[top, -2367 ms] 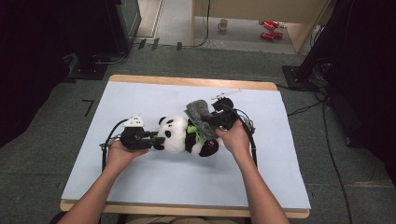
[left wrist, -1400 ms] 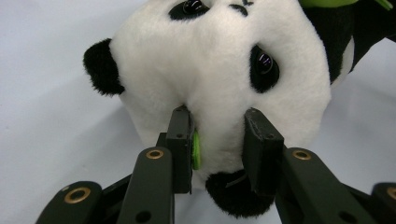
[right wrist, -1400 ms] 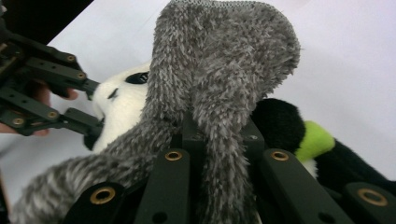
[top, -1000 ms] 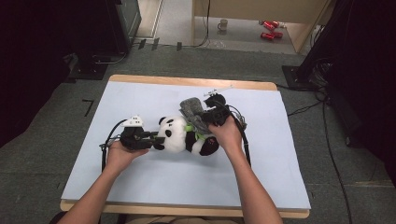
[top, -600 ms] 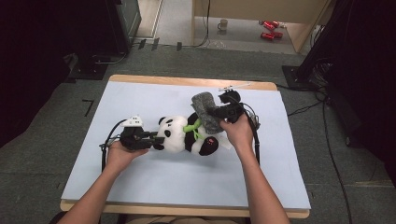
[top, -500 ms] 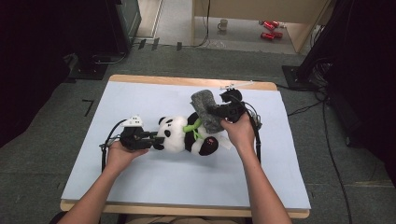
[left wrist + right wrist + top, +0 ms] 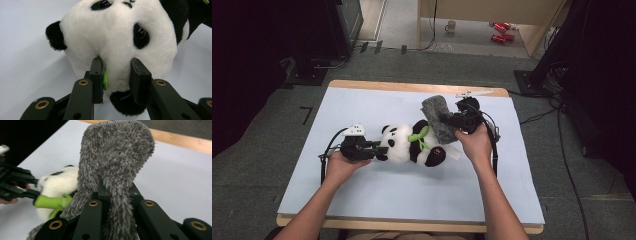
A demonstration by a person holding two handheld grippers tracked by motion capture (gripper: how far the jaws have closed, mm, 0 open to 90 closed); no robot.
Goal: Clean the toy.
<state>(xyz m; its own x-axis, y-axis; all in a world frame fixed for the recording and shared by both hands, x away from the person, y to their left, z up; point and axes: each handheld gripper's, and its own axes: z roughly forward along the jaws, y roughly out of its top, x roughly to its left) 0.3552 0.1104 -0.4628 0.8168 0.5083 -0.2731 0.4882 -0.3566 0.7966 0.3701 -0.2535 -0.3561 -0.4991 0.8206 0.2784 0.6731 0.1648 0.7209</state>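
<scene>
— On the left? Left gripper (image 7: 373, 148) at the plush panda (image 7: 408, 145), jaws clamped on the white fur at the bottom of its head (image 7: 117, 42), just above a black ear.

— And the panda itself? Lying on its side mid-table on the pale blue mat (image 7: 377, 192), green scarf (image 7: 418, 137) at the neck.

— Farther right? Grey fuzzy cloth (image 7: 438, 118) standing up over the panda's body, pinched between the closed jaws of the right gripper (image 7: 451, 121).

— Any containers? A mug (image 7: 451, 26) on the floor beyond the table; contents not visible.

Black-and-white panda plush (image 7: 407, 145) (lime-green neck ribbon (image 7: 418, 136)), shaggy grey cloth (image 7: 438, 119), pale blue table mat (image 7: 377, 195)
</scene>
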